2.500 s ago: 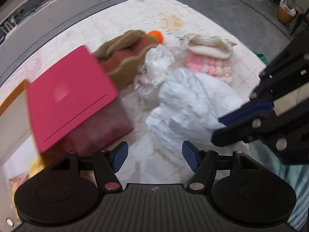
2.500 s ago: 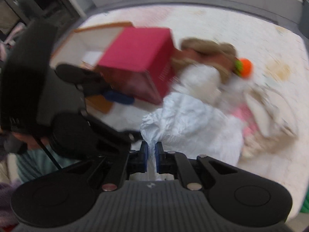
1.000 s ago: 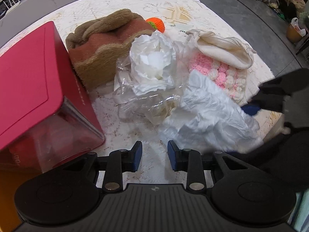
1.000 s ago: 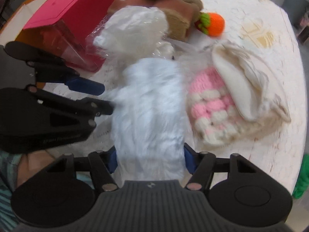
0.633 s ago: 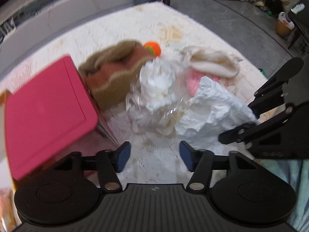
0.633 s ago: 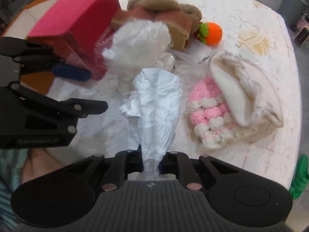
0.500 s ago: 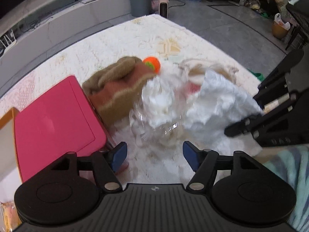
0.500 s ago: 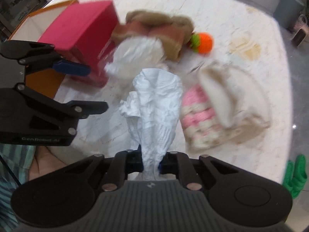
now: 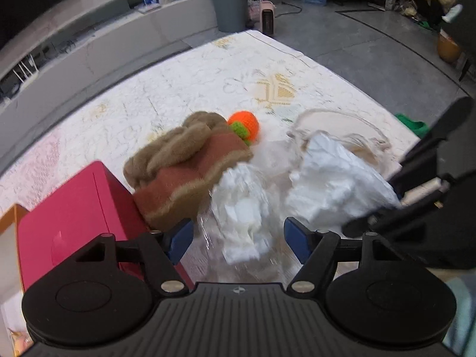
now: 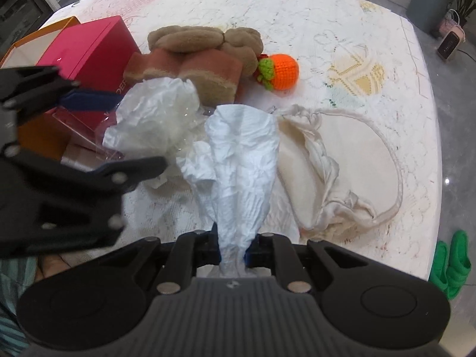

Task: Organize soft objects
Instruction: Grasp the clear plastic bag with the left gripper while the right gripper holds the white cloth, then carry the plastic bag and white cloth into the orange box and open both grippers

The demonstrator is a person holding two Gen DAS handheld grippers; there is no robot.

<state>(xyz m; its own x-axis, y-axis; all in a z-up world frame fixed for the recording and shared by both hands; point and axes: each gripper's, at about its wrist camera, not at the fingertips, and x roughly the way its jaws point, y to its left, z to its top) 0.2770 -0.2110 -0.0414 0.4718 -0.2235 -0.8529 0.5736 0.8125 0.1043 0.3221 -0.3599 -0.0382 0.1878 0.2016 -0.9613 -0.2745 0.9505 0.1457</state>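
- Soft objects lie scattered on the white patterned tabletop (image 10: 342, 23), all ahead of the two grippers.
- White crumpled tissue (image 10: 241, 160) is pinched at its narrow end between the right gripper (image 10: 233, 251) fingers, which are pressed nearly together on it; the rest of the sheet fans out forward beyond the fingertips.
- In the left wrist view the same tissue (image 9: 336, 178) hangs ahead and to the right of the left gripper (image 9: 238, 238), next to the dark frame of the right gripper (image 9: 416, 208).
- Left gripper fingers stand spread wide, with nothing pressed between the blue pads (image 9: 178, 239); a clear crinkled plastic bag with white filling (image 9: 241, 211) lies just beyond the gap between them.
- From the right wrist view, that plastic bag (image 10: 157, 116) sits just left of the held tissue, with the left gripper (image 10: 119, 136) reaching in from the left, one finger on each side of the bag.
- Brown and rust plush piece (image 10: 202, 59) lies farther ahead, touching the far side of the bag.
- Orange crocheted ball with green leaves (image 10: 281, 71) rests just right of the plush.
- Cream drawstring cloth bag (image 10: 342, 172) lies to the right of the right fingers, just beside the tissue.
- Red box (image 10: 92, 47) stands left of the plush, ahead of the left gripper's outer finger, with an orange-edged box (image 10: 35, 41) behind it.
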